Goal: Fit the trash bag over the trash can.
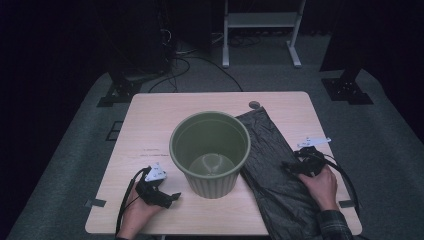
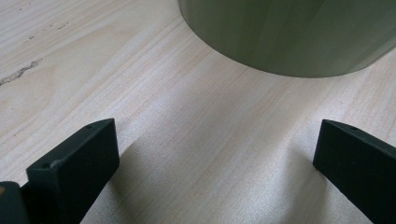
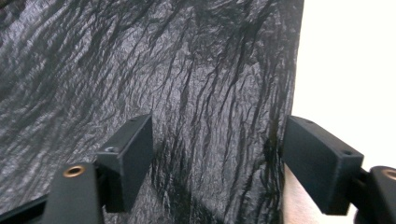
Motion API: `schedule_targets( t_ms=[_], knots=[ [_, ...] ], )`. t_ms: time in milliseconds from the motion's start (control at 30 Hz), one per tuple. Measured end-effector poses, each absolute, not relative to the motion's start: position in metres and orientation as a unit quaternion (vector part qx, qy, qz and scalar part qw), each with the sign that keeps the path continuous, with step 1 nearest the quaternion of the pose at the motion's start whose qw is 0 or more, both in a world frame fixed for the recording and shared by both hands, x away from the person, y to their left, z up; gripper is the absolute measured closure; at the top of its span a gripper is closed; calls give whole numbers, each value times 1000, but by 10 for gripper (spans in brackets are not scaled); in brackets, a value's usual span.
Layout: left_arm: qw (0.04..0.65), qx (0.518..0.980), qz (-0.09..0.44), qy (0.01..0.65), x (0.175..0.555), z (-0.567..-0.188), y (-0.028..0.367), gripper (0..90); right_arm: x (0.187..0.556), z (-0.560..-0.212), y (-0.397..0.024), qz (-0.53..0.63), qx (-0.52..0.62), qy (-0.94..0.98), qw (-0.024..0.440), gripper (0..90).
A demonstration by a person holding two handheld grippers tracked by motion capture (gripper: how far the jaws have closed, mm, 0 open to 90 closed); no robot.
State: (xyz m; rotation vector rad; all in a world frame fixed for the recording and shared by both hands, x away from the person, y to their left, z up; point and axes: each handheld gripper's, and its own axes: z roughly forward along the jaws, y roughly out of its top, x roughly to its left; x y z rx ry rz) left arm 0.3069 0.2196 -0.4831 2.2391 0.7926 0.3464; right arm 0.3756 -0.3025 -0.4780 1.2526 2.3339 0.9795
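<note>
Two hand-held grippers work over the pale wooden worktop (image 1: 150, 125). The right gripper (image 3: 217, 154) hovers with jaws wide over the right edge of the crinkled black plastic bag (image 1: 275, 170), which lies flat beside the round olive-green plastic bin (image 1: 210, 150). The left gripper (image 2: 215, 163), jaws wide and empty, rests near the bin's base.

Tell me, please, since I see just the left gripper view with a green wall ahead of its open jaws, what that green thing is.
Observer: It is an upright green bin on the wooden table, with nothing inside it.
Operator: Where is the other hand working?
Observer: The right gripper is over a crumpled black bag that lies flat to the right of the bin.
Operator: Has it gripped the bag?
Observer: No, its jaws stand open with the bag's edge between them.
</note>
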Motion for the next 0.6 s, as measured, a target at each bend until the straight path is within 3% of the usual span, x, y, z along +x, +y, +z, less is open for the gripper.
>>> schedule_targets(
  t_ms=[600],
  knots=[
    [362, 869, 134, 308, 307, -483, 220, 0, 369, -475, -250, 359, 382, 846, 99, 218]
  ],
)
